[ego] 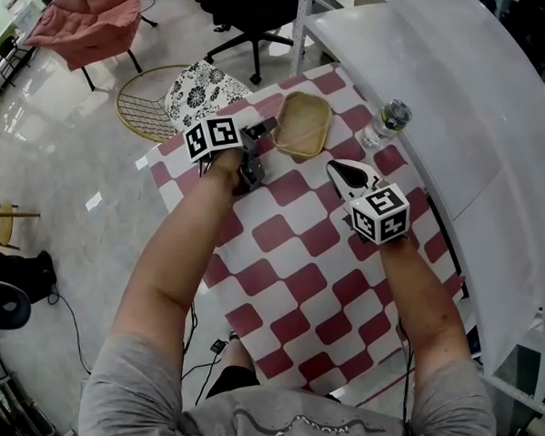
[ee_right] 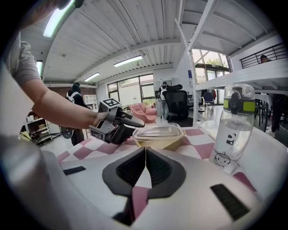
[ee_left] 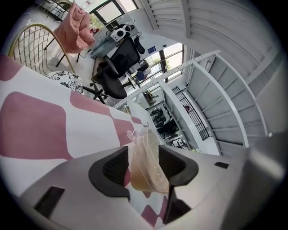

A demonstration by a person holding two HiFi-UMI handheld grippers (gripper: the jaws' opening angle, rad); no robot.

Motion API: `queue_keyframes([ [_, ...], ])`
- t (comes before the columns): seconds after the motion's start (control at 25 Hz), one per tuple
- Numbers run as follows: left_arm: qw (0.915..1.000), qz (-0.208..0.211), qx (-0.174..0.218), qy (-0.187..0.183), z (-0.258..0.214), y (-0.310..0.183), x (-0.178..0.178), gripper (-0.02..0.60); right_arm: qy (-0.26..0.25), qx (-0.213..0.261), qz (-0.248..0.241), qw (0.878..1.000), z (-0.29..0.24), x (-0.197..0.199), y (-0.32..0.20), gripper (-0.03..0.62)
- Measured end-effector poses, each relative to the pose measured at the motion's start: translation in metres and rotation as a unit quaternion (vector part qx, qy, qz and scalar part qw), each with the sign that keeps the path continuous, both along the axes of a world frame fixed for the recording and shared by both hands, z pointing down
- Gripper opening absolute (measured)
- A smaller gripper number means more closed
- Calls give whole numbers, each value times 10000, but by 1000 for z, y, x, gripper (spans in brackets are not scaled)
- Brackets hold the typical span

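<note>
Left claw (ee_left: 144, 170): clamped on the rim of a clear plastic container (ee_left: 146, 155), with the thin wall pinched between the two dark pads. The container has a tan base and a see-through lid.

In the head view the container sits toward the far end of the desk (ego: 176, 201), on a red-and-white checked cloth (ego: 297, 257). The left claw has it by the left edge. I cannot tell whether it rests flat or is lifted.

Right claw (ee_right: 145, 168): jaws pressed together with nothing between them. It is held over the cloth on the near side of the container, apart from it and pointing toward it.

A water bottle (ee_right: 235, 123), clear with a green band under a grey cap, stands upright just right of the container, by the desk's right edge.

On the floor past the far left corner is a round wire chair with a floral cushion (ego: 204, 87).
</note>
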State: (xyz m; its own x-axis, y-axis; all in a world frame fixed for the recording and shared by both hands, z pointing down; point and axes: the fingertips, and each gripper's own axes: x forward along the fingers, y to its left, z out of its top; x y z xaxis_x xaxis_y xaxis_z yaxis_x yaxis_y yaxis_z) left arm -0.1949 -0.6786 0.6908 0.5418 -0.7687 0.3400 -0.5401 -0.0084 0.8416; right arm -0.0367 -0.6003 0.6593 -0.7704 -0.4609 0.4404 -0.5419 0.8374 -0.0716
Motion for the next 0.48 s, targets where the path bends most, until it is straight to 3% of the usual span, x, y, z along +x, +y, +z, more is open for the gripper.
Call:
queue_keyframes([
  [0.16, 10000, 63, -39, 32, 1, 0, 3, 130, 33, -21, 20, 10000, 3, 4, 2, 26],
  [0.24, 9998, 145, 16, 135, 0, 0, 7, 115, 36, -12, 39, 10000, 2, 6, 2, 26],
  [0.4, 9978, 199, 450, 452, -24, -1, 10, 48, 58, -17, 94, 9999, -1, 9, 4, 26],
  [0.48, 9960, 307, 683, 485, -39, 3, 15, 44, 93, -34, 118, 9999, -2, 11, 7, 26],
])
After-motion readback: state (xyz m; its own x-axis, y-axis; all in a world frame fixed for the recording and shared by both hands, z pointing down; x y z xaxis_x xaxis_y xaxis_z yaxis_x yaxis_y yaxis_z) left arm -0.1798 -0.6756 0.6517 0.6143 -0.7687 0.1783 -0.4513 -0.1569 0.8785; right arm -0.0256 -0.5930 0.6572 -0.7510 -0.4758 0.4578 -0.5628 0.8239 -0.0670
